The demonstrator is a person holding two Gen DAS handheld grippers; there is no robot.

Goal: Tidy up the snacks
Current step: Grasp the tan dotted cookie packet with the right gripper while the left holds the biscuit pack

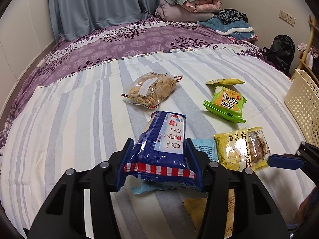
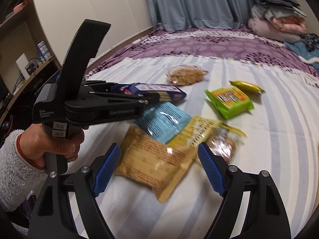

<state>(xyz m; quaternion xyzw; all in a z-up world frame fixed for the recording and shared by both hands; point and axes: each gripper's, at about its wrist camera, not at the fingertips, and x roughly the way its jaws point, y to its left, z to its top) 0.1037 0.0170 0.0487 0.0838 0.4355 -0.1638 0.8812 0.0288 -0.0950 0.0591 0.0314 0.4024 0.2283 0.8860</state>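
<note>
Clamped in the left gripper [image 1: 158, 159]: a blue pack [image 1: 162, 145], pinched across its width near the striped seal, lifted clear of the bed [image 1: 79, 119], likely so as to carry without crushing the contents. Directly beneath, a light-blue pack [image 1: 205, 148], half hidden. Just right of the fingers, a yellow pack [image 1: 232, 151] with a clear cookie pack [image 1: 258, 146] touching its far side.

Right gripper [image 2: 159, 171] spread wide, nothing between the pads, hovering low over a tan pack [image 2: 157, 165], seemingly lined up for the next grasp. View there blurred; contact with the pack not discernible.

Farther ahead of the left gripper and to its right, a green pack [image 1: 226, 104], with a small yellow sachet [image 1: 225, 82] touching its far edge. Ahead and slightly left, a clear biscuit bag [image 1: 152, 89], well apart from the rest.

Far right, at the bed's edge, a perforated cream basket [image 1: 303, 107], presumably the destination, since no other container shows. Snacks loose on the bed, none seen in the basket; task judged early.
</note>
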